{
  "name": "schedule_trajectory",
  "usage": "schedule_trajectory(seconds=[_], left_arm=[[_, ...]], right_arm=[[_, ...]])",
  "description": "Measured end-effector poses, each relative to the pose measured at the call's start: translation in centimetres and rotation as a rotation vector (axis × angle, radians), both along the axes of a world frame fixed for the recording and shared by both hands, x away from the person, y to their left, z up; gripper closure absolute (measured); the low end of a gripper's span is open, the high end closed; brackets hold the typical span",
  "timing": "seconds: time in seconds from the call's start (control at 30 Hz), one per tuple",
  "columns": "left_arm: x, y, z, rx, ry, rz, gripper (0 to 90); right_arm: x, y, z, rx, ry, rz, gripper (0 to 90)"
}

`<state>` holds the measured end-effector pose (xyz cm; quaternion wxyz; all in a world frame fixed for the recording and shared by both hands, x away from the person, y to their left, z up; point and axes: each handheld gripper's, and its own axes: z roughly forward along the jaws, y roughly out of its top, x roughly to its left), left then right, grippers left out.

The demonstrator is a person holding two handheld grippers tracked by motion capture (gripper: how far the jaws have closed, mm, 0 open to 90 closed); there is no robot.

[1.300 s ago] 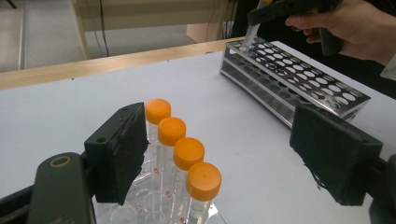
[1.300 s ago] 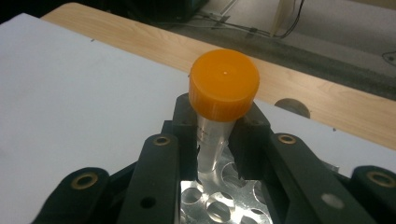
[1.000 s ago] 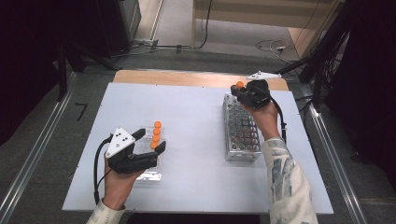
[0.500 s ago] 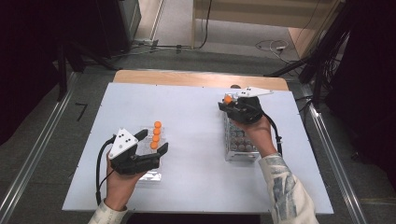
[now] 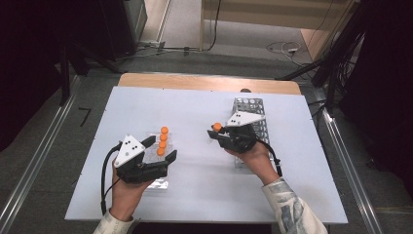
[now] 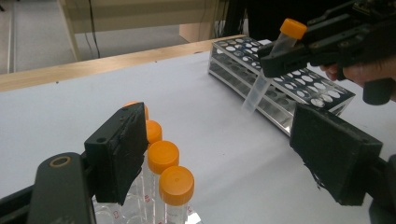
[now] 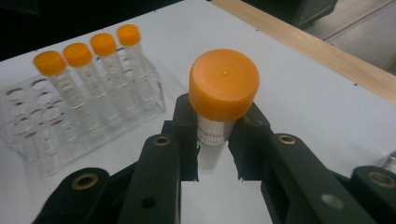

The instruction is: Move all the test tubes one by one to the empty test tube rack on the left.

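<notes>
On the white table (image 5: 195, 107), a metal wire test-tube rack (image 5: 253, 109) stands at the right of centre in the high view, and a clear plastic tube rack (image 5: 158, 168) sits at lower left with four orange-capped tubes (image 5: 162, 141) standing in a row in it. Beyond the table's far wooden edge, at the top of the frame, lie grey floor and loose cables.

The right hand-held gripper (image 5: 216, 134) is held above bare table between the two racks, just left of the wire rack, its jaws pointing towards the left of the frame. It is clamped on an orange-capped test tube (image 5: 217, 127), held just below the cap. The right forearm, in a patterned sleeve, comes up from the lower right.

The left hand-held gripper (image 5: 170, 158) rests low over the near end of the clear rack, its jaws spread wide with nothing between them, pointing right.

The right gripper view shows the grip up close: the two black jaws press on the tube (image 7: 219, 116) from either side under the cap, with printed marking on the tube wall, and the four racked tubes (image 7: 88, 74) stand at upper left. The left gripper view shows the held tube (image 6: 271, 65) tilted, its clear lower end hanging free above the table in front of the wire rack (image 6: 280, 79), with the open jaws framing the racked tubes (image 6: 163, 168) at lower left.
</notes>
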<state>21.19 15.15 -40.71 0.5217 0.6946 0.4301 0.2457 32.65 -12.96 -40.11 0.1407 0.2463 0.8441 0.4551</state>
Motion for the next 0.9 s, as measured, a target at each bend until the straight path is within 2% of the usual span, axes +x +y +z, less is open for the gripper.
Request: schedule_trajectory(seconds=[0.4, 0.8, 0.9], left_arm=[[-0.5, -0.9, 0.3, -0.004, -0.013, -0.029, 19.8], [-1.2, -3.2, 0.2, 0.006, -0.029, -0.105, 24.8], [-1.3, -3.9, 0.1, 0.006, -0.029, -0.123, 27.2]], right_arm=[[-3.1, 1.3, -1.8, 0.016, 0.034, 0.077, 71.5], [-5.3, 2.0, -2.8, 0.004, 0.058, 0.132, 71.5], [-5.7, 2.3, -3.0, -0.009, 0.048, 0.131, 71.5]])
